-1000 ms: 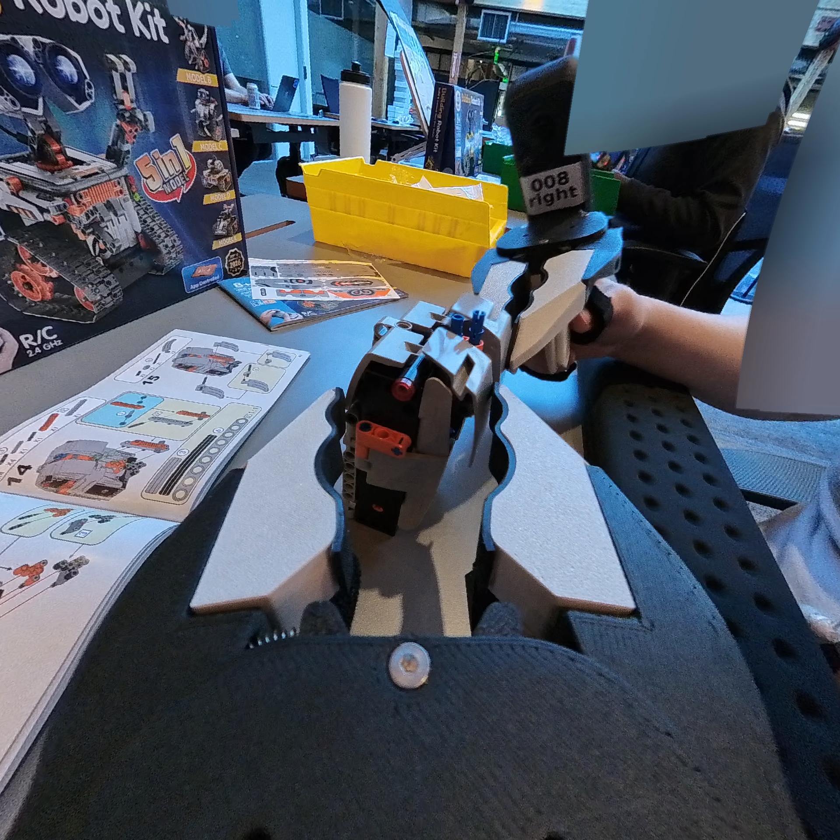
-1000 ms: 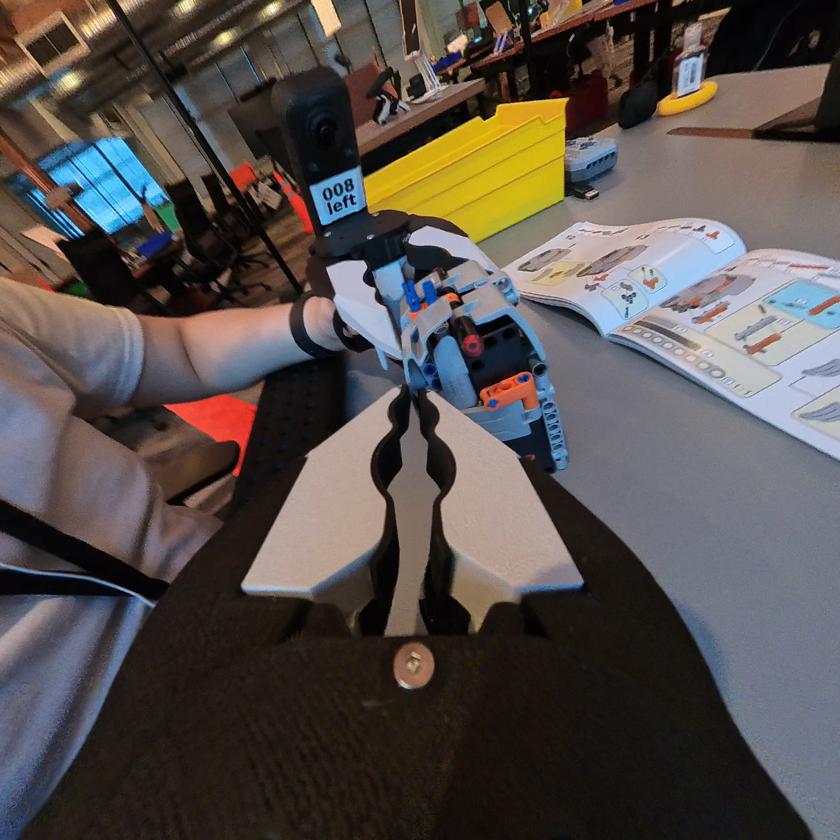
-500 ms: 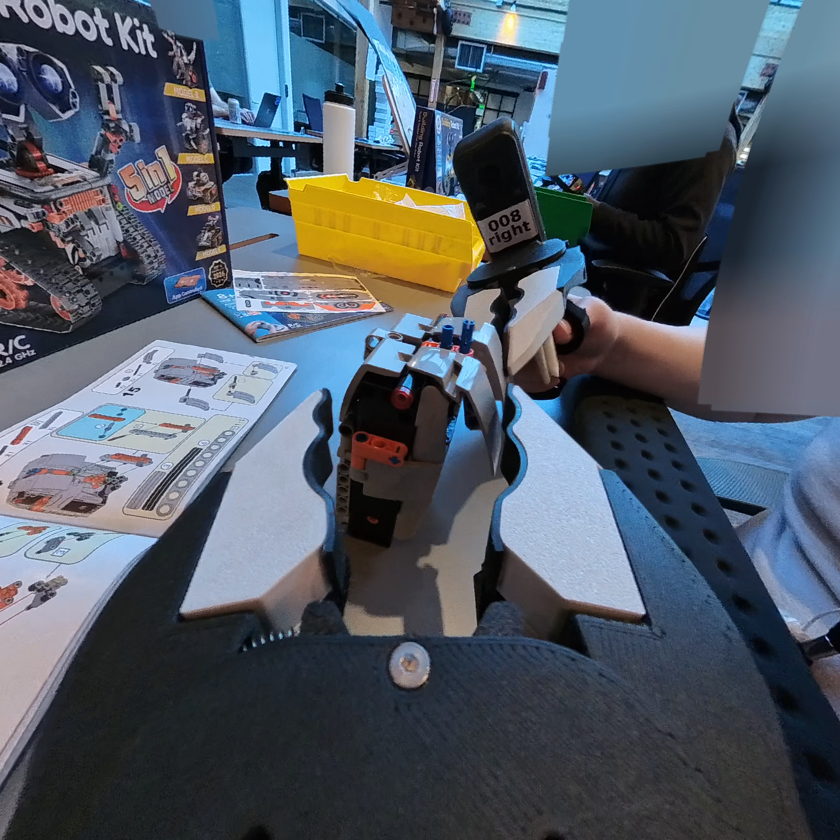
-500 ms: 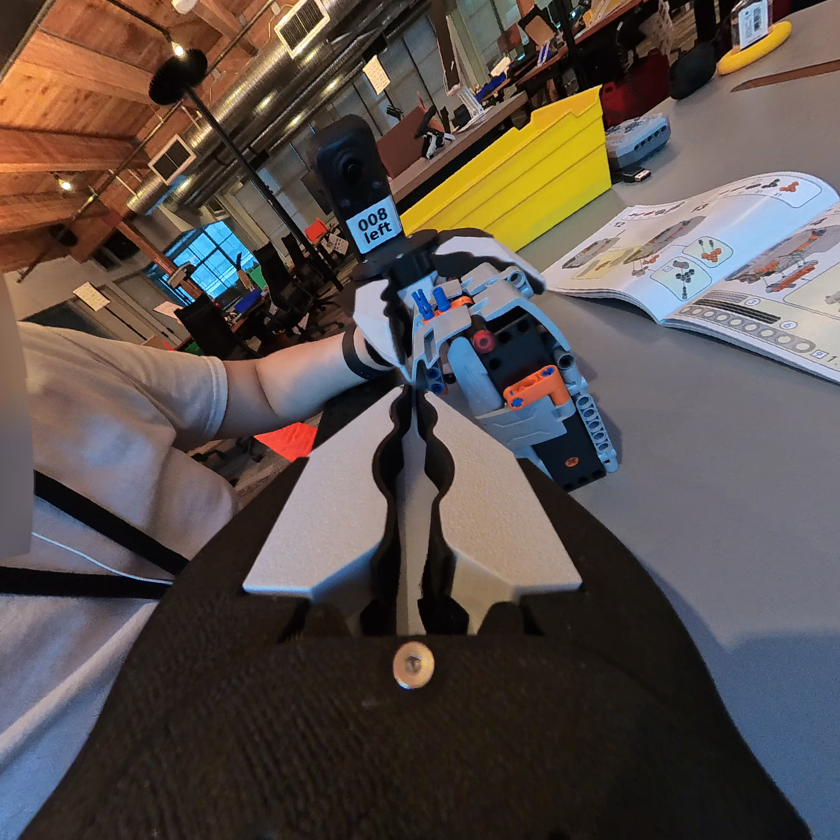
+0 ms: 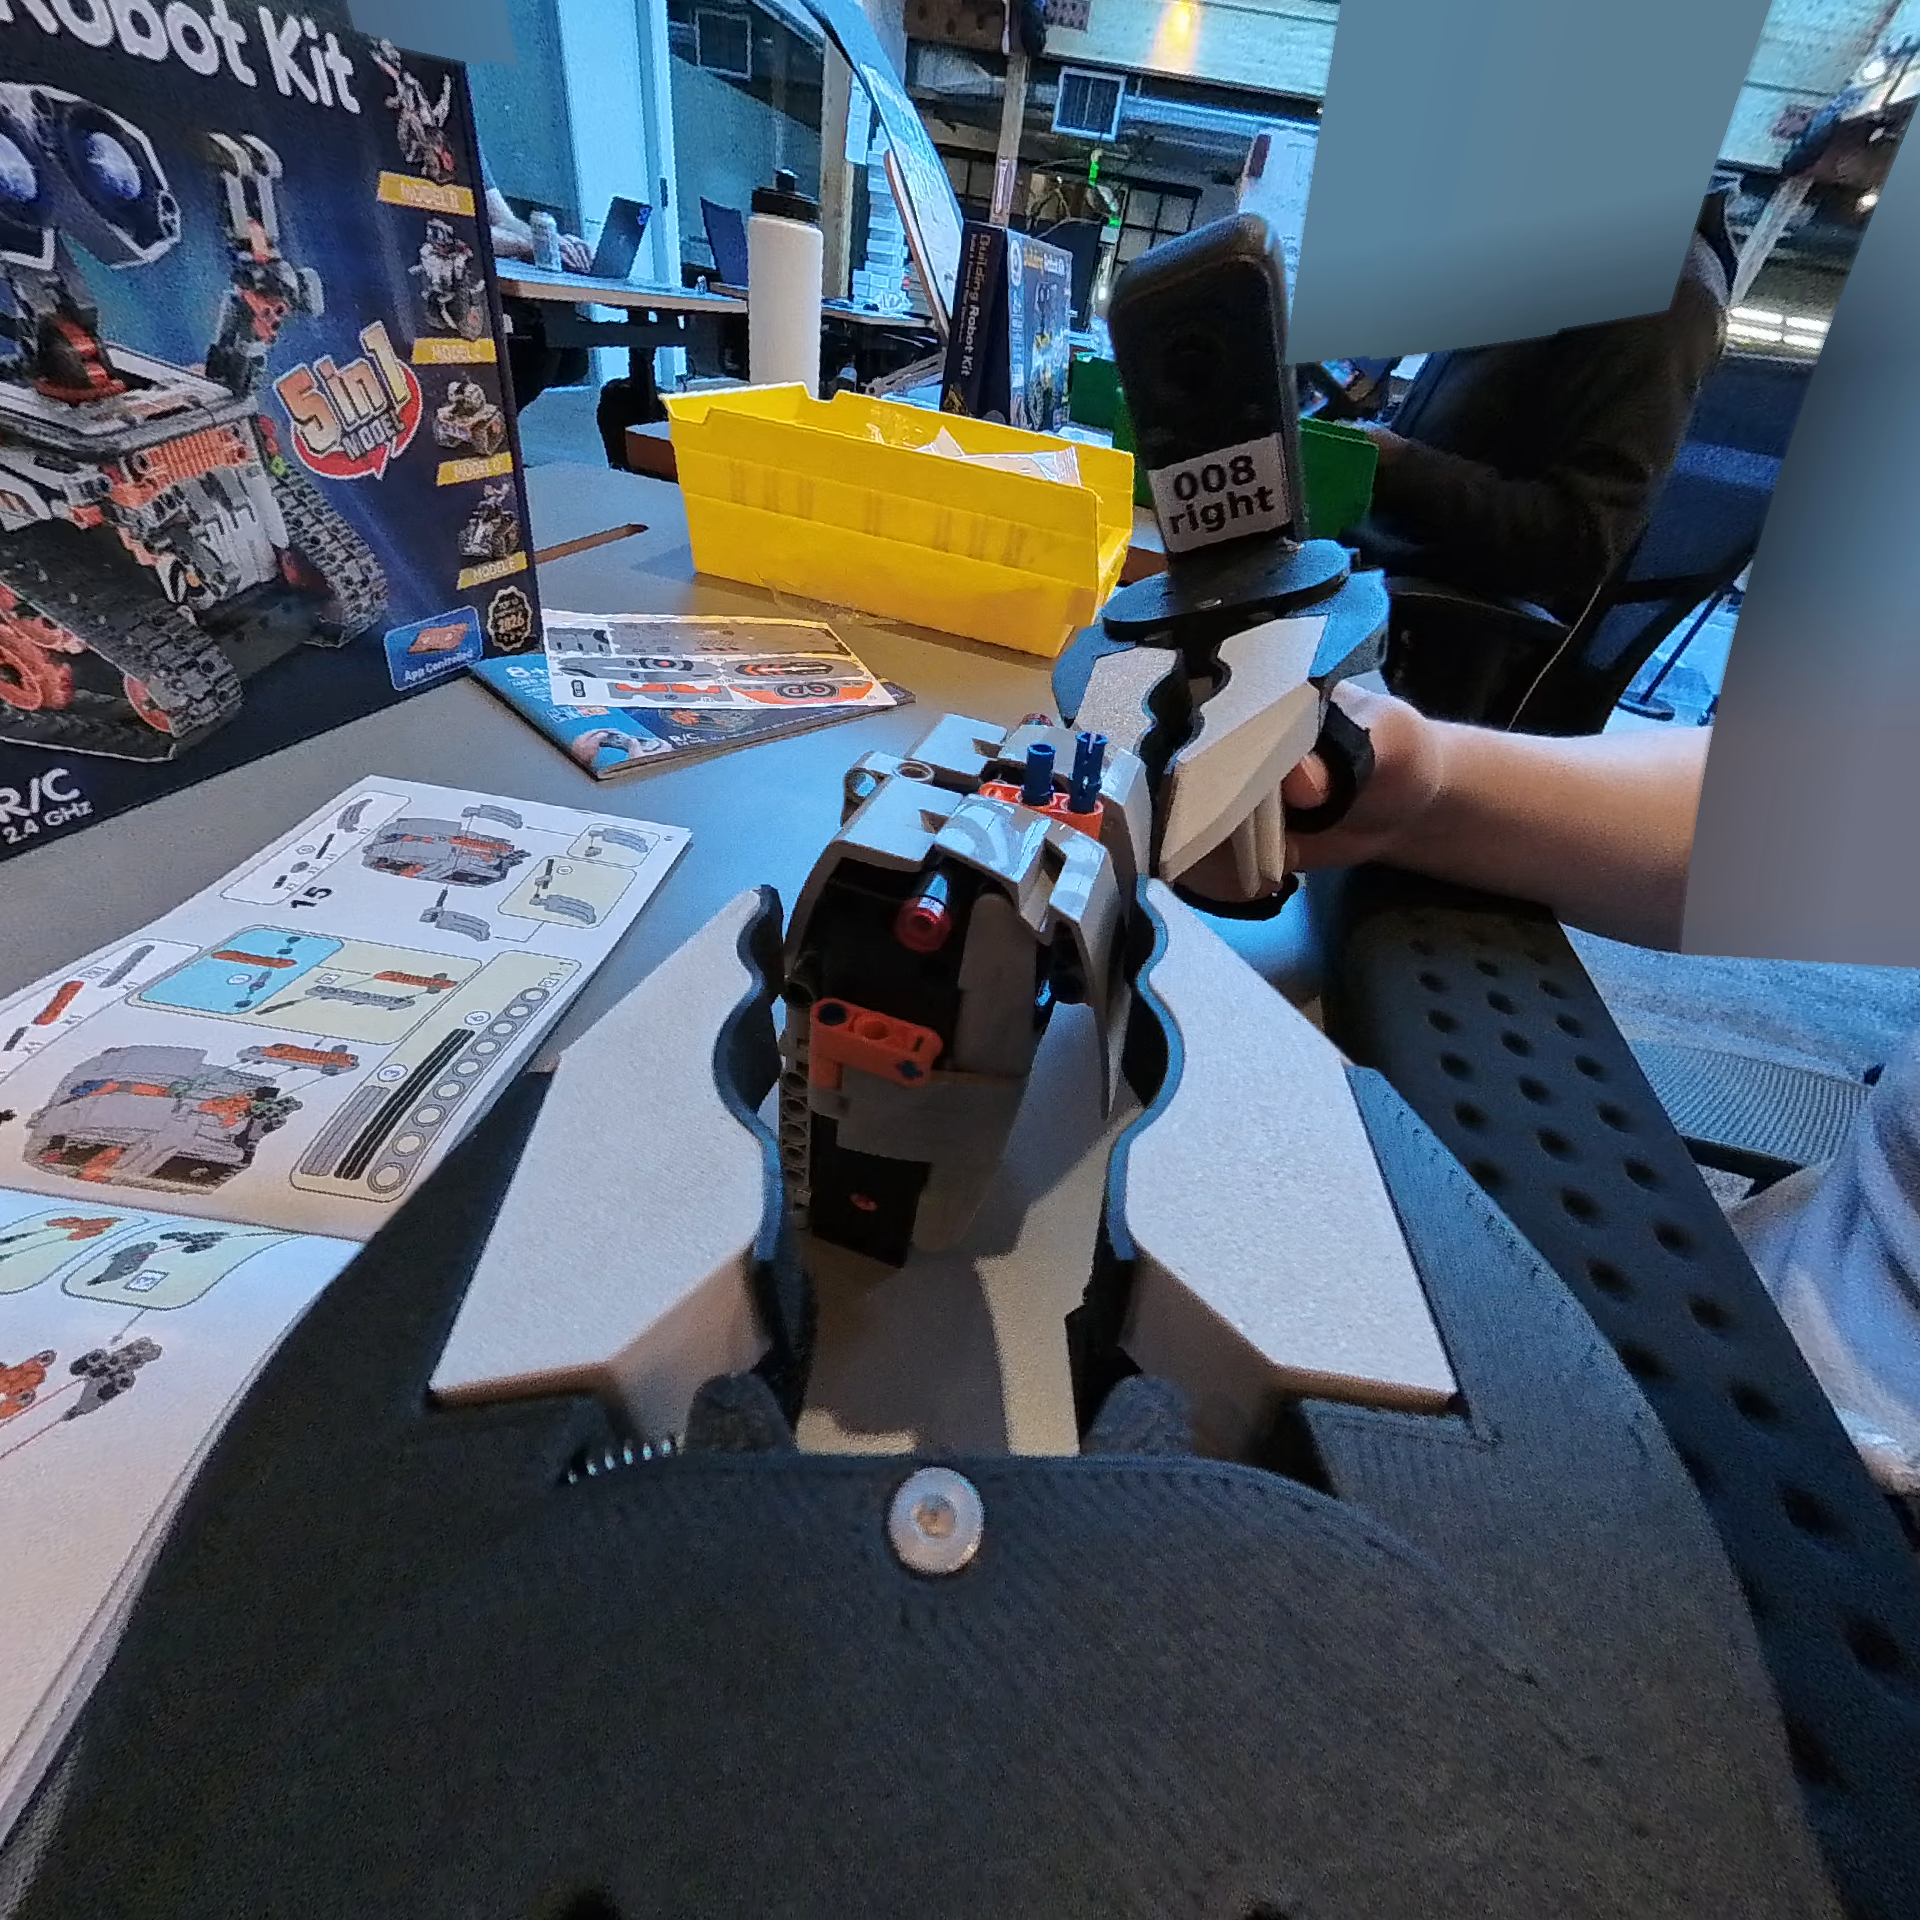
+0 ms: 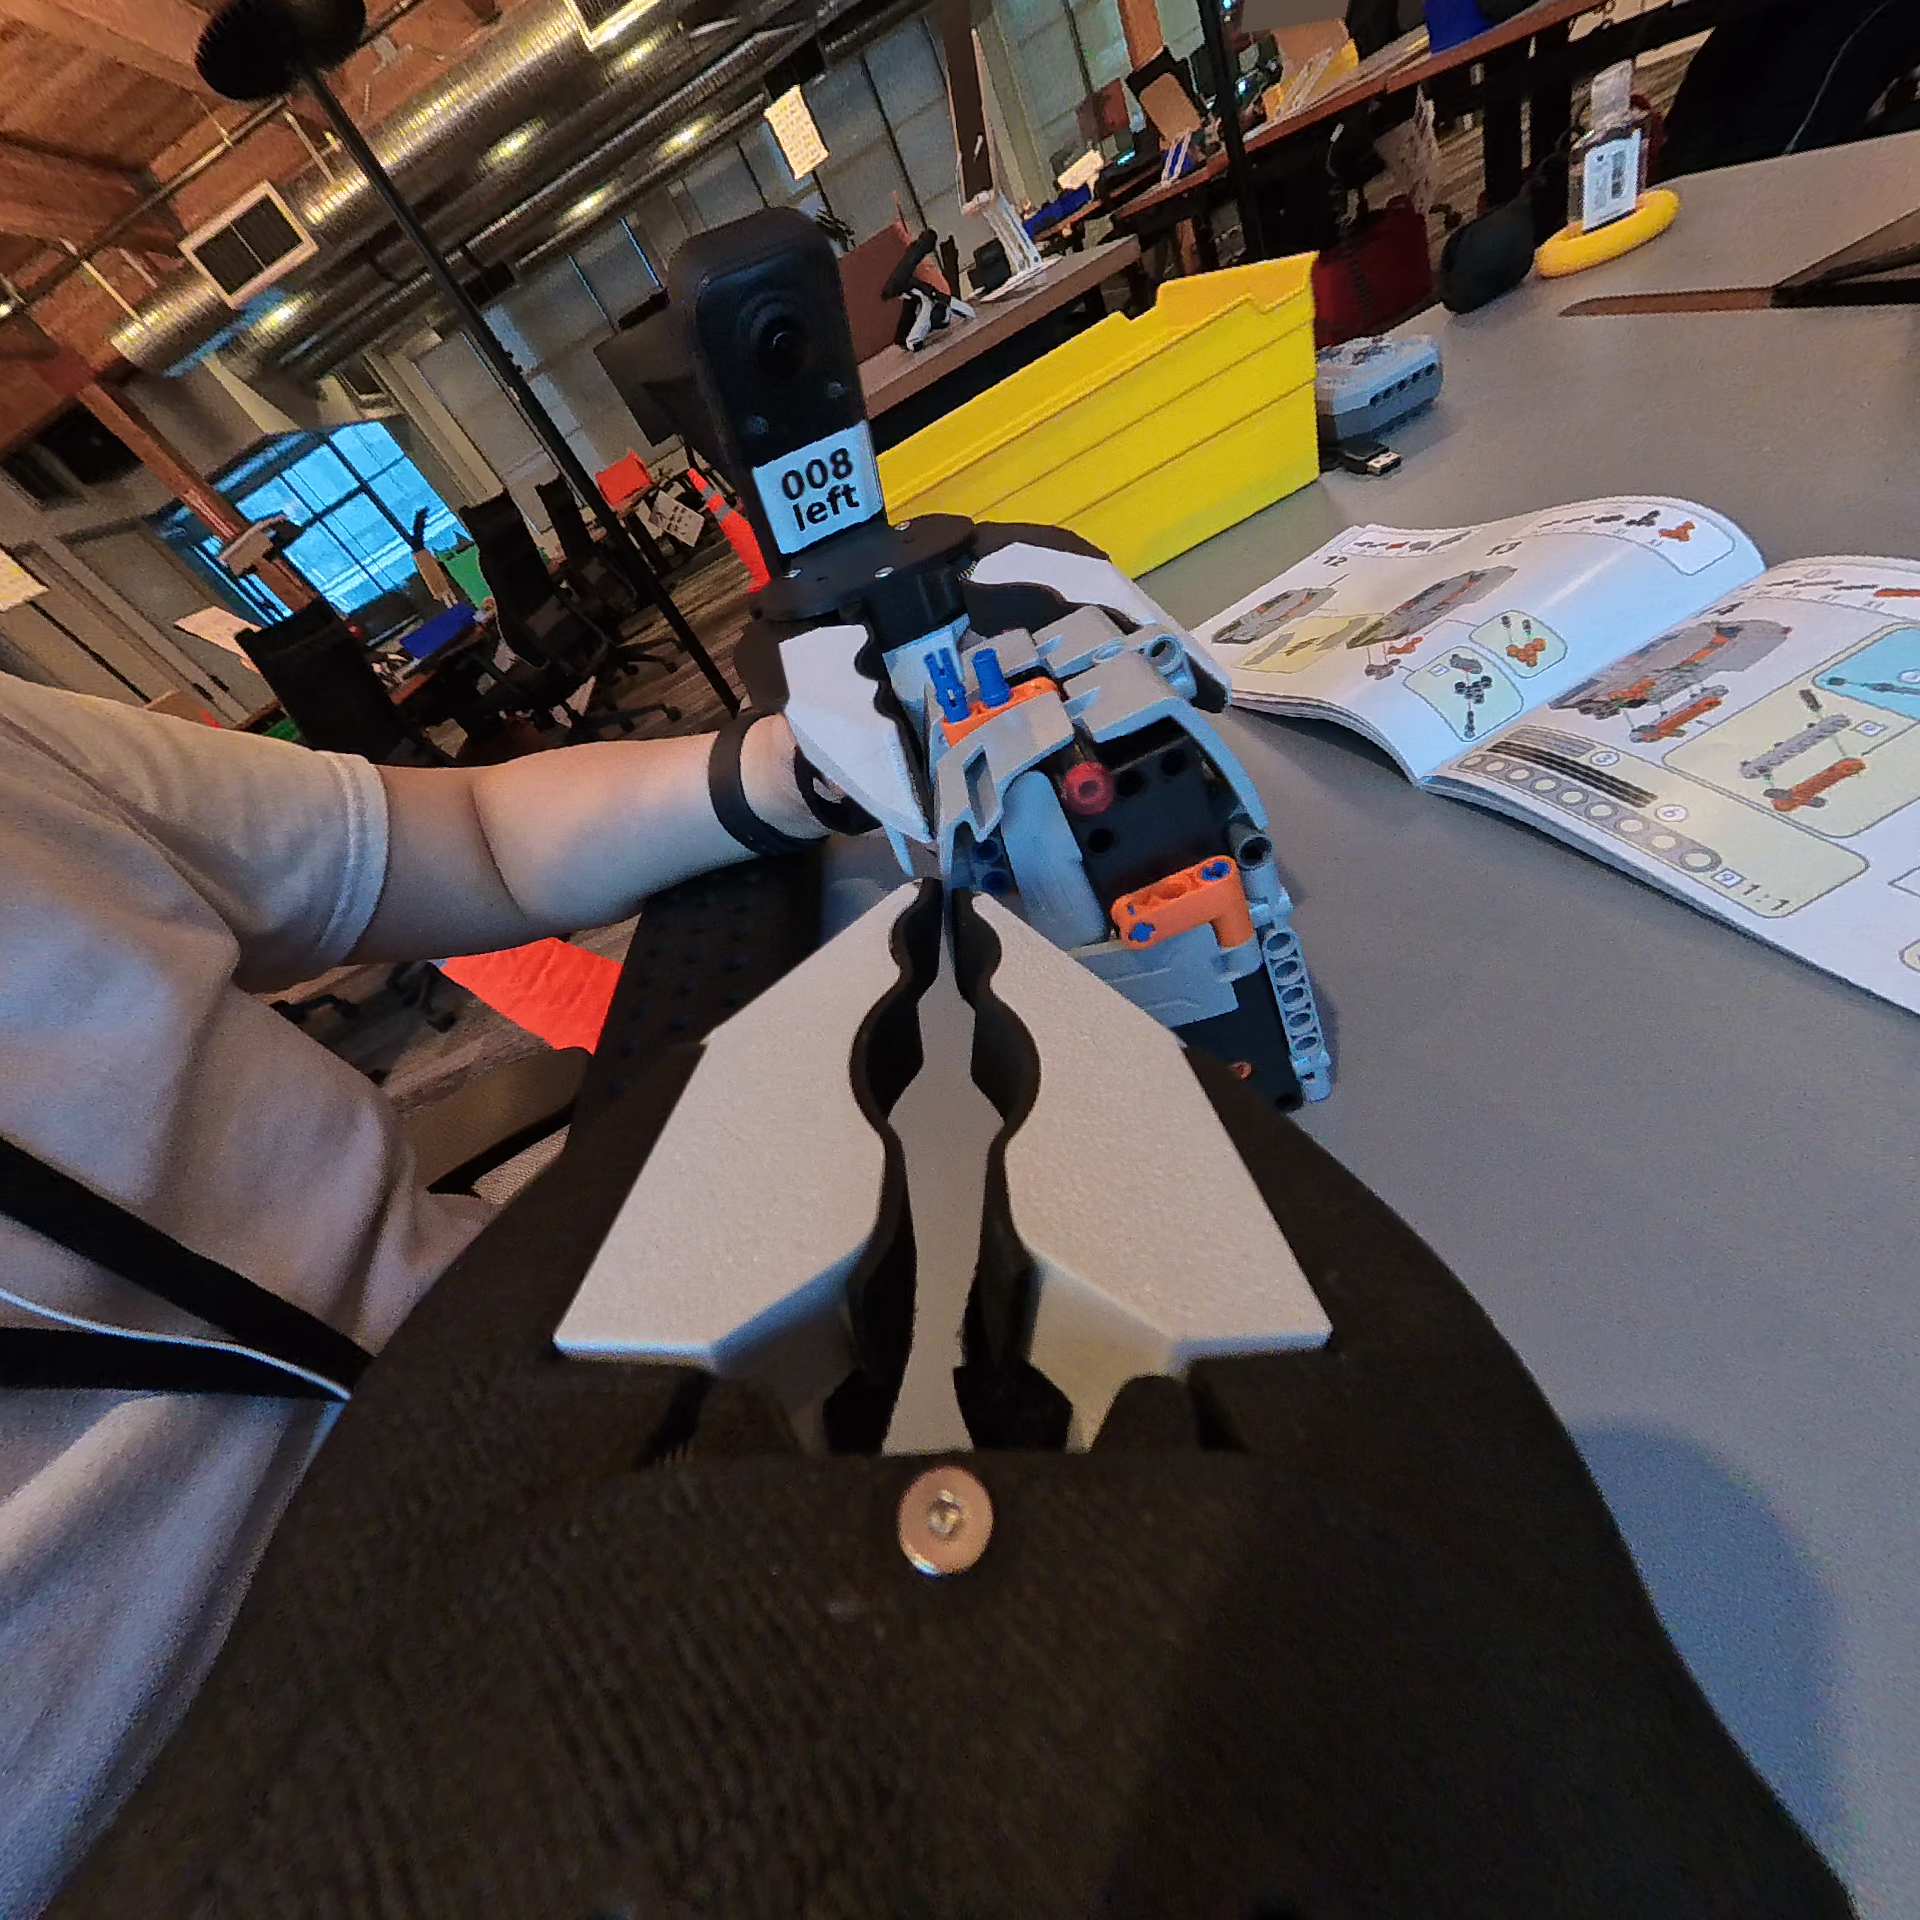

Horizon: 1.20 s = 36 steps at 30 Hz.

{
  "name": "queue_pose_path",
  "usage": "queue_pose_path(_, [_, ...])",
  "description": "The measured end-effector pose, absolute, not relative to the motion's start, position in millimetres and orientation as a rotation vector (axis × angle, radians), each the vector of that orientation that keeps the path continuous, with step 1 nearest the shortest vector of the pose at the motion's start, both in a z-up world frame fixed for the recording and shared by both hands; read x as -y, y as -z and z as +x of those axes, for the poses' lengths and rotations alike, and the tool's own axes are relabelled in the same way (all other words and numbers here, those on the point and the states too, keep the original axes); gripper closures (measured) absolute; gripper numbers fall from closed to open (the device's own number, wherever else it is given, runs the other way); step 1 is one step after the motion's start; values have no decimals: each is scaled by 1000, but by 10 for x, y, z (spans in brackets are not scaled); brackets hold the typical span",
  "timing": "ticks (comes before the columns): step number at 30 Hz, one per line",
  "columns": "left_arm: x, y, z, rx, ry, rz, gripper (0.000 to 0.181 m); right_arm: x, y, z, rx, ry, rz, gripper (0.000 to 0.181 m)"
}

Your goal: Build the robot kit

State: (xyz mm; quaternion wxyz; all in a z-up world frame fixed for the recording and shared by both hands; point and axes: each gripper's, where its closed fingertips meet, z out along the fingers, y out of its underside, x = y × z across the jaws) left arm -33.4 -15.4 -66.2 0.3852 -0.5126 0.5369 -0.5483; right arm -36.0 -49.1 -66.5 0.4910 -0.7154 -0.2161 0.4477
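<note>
Evidently the left gripper [image 5: 951, 940] fingers clasp the grey-and-black brick-built model [image 5: 914, 1029] above the grey counter [image 6: 1558, 1039], so holding it steady suits the right gripper [image 6: 943, 891], whose clenched fingers pinch its grey edge.

Grey-black brick assembly [image 5: 914, 1039] stands upright on the table [image 5: 727, 810] — 2 blue pins [image 5: 1060, 764] on top.

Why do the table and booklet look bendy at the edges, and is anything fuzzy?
Left wrist view: the wide lens curves the booklet and box near the edges; the toy model in the left gripper is sharp. Right wrist view: the table tilts and bows, ceiling lights glare, and the right gripper casts a soft shadow at lower right.
</note>
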Motion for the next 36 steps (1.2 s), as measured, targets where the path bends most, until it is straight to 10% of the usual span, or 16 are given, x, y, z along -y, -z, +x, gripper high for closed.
queue_pose_path(19, [115, 653, -333, -1339, 1405, -1284, 124, 440, 617, -272, 436, -1088, -1713, 181])
queue_pose_path(28, [157, 594, -284, -1405, 1436, -1246, 90, 492, 631, -242, 513, -1120, -1734, 181])
queue_pose_path(36, [269, 765, -76, -1590, 1368, -1258, 106, 473, 639, -195, 687, -1027, -1762, 181])
